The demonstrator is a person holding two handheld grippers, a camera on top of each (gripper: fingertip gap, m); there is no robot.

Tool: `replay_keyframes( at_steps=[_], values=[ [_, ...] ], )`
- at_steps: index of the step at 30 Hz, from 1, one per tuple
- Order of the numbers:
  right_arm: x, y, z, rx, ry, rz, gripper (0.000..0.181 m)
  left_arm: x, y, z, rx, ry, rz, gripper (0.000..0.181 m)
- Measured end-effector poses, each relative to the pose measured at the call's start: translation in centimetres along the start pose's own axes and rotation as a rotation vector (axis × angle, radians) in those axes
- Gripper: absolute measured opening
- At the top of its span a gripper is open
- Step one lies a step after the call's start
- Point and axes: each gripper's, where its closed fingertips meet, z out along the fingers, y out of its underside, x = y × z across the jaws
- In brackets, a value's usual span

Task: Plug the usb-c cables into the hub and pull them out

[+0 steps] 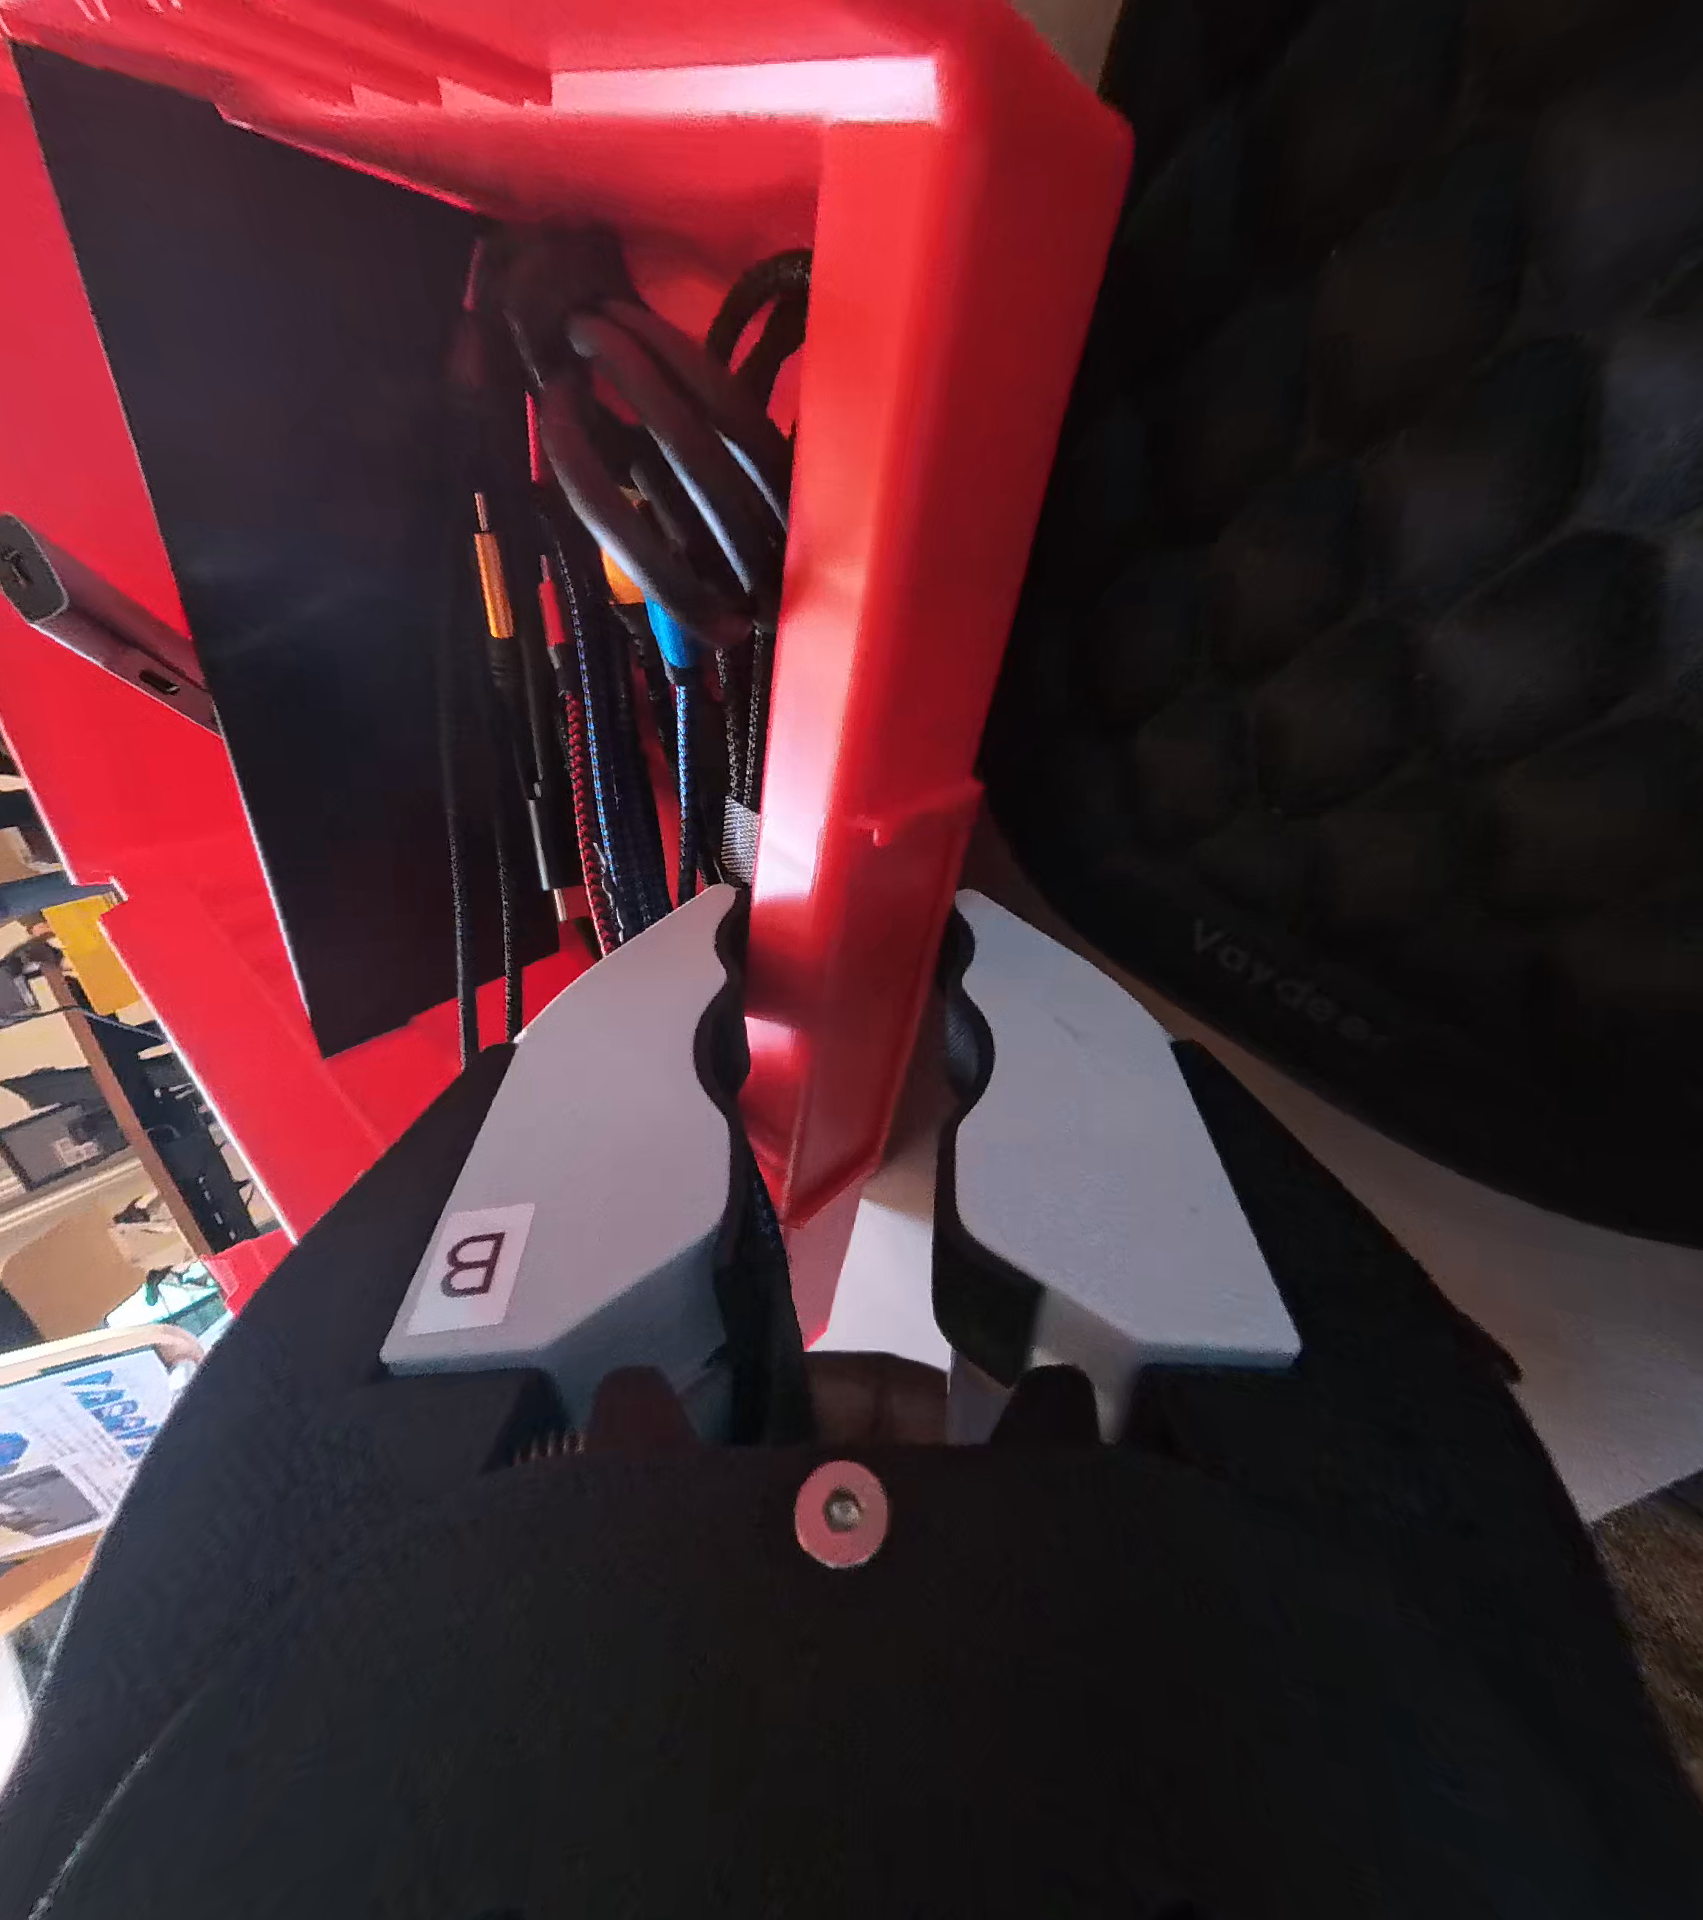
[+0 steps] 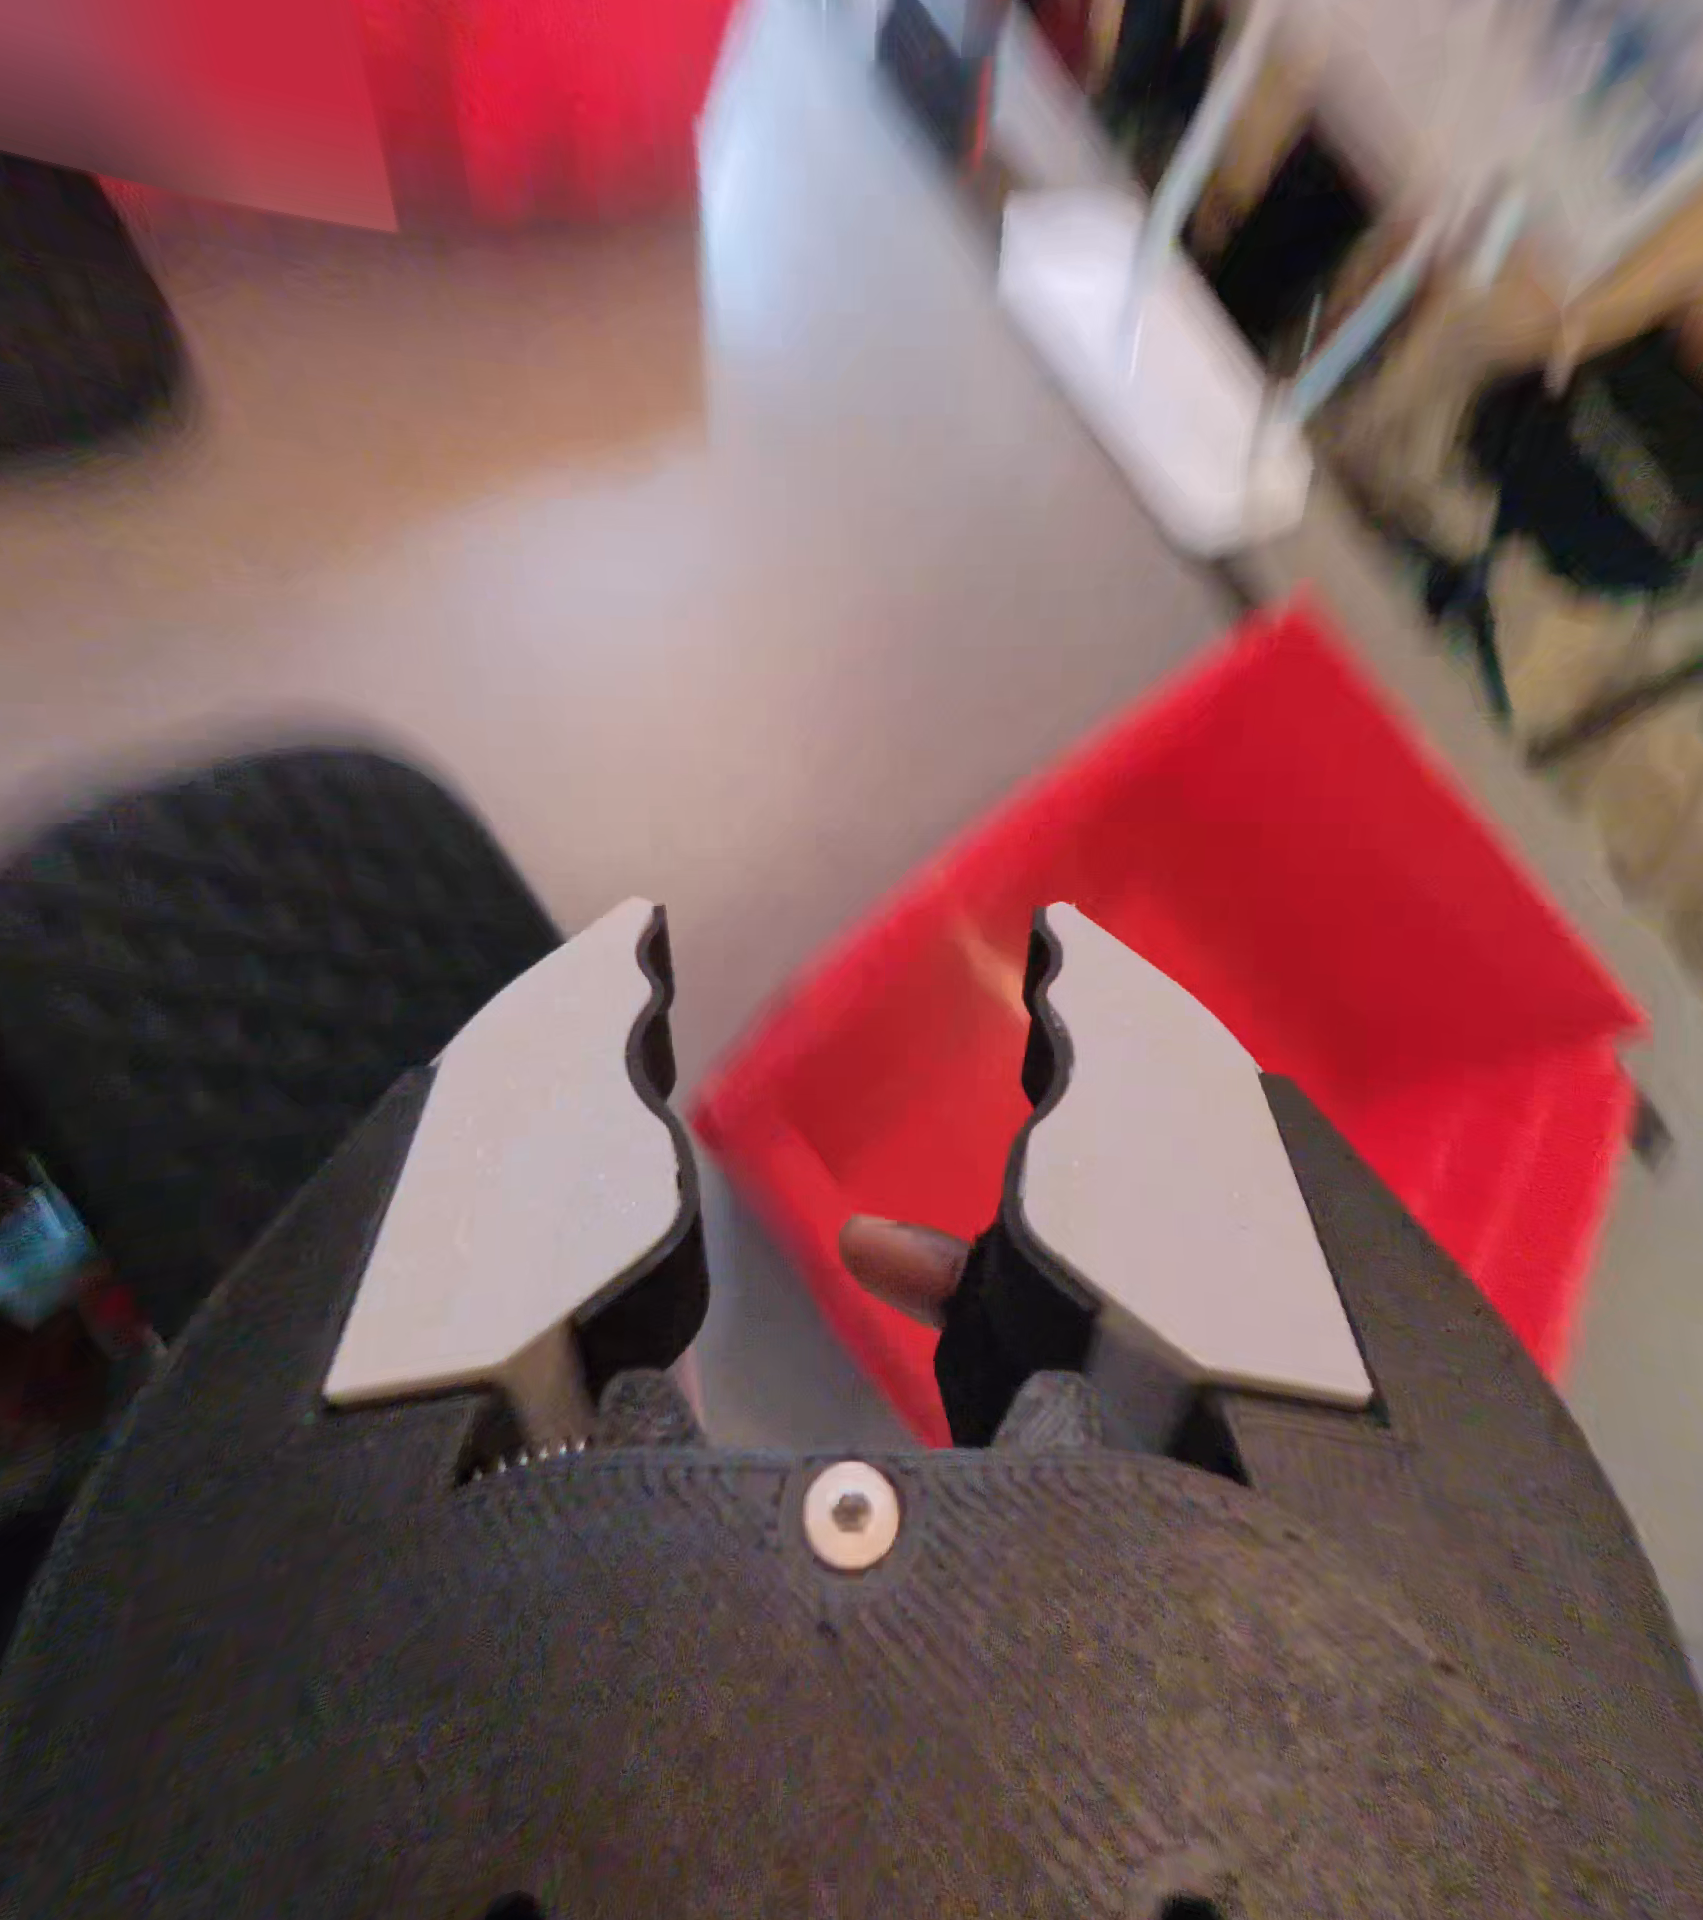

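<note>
Bin first, since it is the biggest thing before us: a red bin (image 1: 930, 468) is lifted and tipped in the left wrist view, and we hold it by its side wall, the left gripper (image 1: 842, 925) pinching that wall between its grey fingers (image 1: 608, 1091). A black panel (image 1: 286, 520) lies flat against the bin's floor. Beside it, along the gripped wall, the usb-c cables (image 1: 660, 582) lie bundled and loose, braided black, blue and red, with orange and blue plugs. The grey hub (image 1: 88, 613) juts past the panel's edge toward the bin's opposite wall, its ports bare. We judge that no cable sits in the hub, so plugging and pulling both remain; whether any round has been done, we cannot tell. Our right gripper (image 2: 852, 925) is spread and carries nothing, above a second red bin (image 2: 1242, 883) on the pale worktop (image 2: 566, 582), in a blurred view
</note>
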Motion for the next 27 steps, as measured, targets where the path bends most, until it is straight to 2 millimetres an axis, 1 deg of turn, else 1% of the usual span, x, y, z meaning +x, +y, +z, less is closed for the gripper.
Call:
replay_keyframes(
  at_steps=[1,2,3,4,5,6,7,8,9,10,11,12,13,14,15,17,18,19,20,21,22,23,25,27],
  values=[
    [-0.3,-3.3,-0.9,0.212,-0.013,0.06,0.069,0.0,0.0,-0.1,0.005,0.009,-0.008,0.035],
    [-0.1,-6.4,-2.2,0.429,-0.012,0.145,0.073,0.1,-0.2,-0.3,0.028,0.024,-0.034,0.036],
    [0.5,-9.0,-3.5,0.64,0.002,0.257,0.083,0.0,-0.8,-0.9,0.091,0.045,-0.095,0.04],
    [1.5,-10.7,-4.7,0.819,0.018,0.377,0.096,-0.5,-1.8,-2.0,0.191,0.074,-0.2,0.048],
    [2.4,-11.5,-5.2,0.936,0.033,0.504,0.101,-1.4,-3.2,-3.6,0.323,0.1,-0.321,0.05],
    [2.8,-11.9,-5.2,1.011,0.036,0.604,0.104,-2.8,-4.8,-5.8,0.492,0.113,-0.422,0.055],
    [2.7,-12.3,-4.6,1.067,0.032,0.657,0.109,-4.5,-6.1,-8.3,0.673,0.117,-0.514,0.061],
    [2.2,-12.6,-3.3,1.083,0.019,0.681,0.114,-6.4,-7.0,-10.7,0.836,0.122,-0.607,0.069],
    [1.3,-13.0,-1.4,1.045,-0.014,0.693,0.118,-8.2,-7.3,-12.6,0.959,0.137,-0.683,0.078],
    [0.2,-13.5,0.7,0.976,-0.068,0.688,0.122,-9.6,-7.3,-13.5,1.023,0.158,-0.729,0.087],
    [-0.8,-14.0,2.6,0.924,-0.115,0.669,0.122,-10.8,-7.0,-13.4,1.027,0.173,-0.743,0.093],
    [-1.4,-14.7,3.9,0.92,-0.138,0.656,0.116,-11.9,-6.5,-12.4,0.986,0.164,-0.737,0.094],
    [-1.7,-15.3,4.8,0.954,-0.151,0.661,0.11,-12.7,-6.0,-11.0,0.928,0.147,-0.703,0.093],
    [-1.8,-15.9,5.6,0.996,-0.168,0.684,0.105,-13.5,-5.7,-9.3,0.869,0.115,-0.673,0.087],
    [-2.0,-16.1,6.5,1.026,-0.184,0.707,0.103,-14.3,-5.4,-7.4,0.8,0.068,-0.663,0.08],
    [-2.1,-15.8,8.2,1.011,-0.185,0.736,0.104,-15.0,-4.7,-3.7,0.623,-0.012,-0.641,0.076],
    [-2.2,-15.4,8.3,0.993,-0.177,0.731,0.104,-15.6,-4.0,-2.2,0.525,-0.091,-0.651,0.071],
    [-2.1,-14.8,8.2,0.987,-0.145,0.713,0.103,-15.6,-3.5,-1.0,0.435,-0.127,-0.65,0.067],
    [-1.7,-14.0,7.9,0.985,-0.086,0.69,0.098,-14.9,-3.5,-0.1,0.366,-0.096,-0.675,0.067],
    [-1.2,-13.2,7.8,0.984,-0.013,0.668,0.094,-14.0,-3.8,0.6,0.331,-0.034,-0.714,0.066],
    [-0.6,-12.5,7.6,0.985,0.053,0.651,0.091,-13.1,-4.3,1.2,0.311,0.018,-0.735,0.067],
    [-0.1,-12.2,7.5,0.987,0.094,0.644,0.09,-12.9,-4.5,1.6,0.301,0.0,-0.746,0.066],
    [0.0,-12.2,7.4,0.994,0.082,0.655,0.09,-13.7,-4.3,2.2,0.279,-0.104,-0.75,0.056],
    [-0.3,-12.3,7.7,0.986,0.047,0.67,0.093,-14.1,-4.5,2.7,0.289,-0.133,-0.756,0.048]
  ],
)
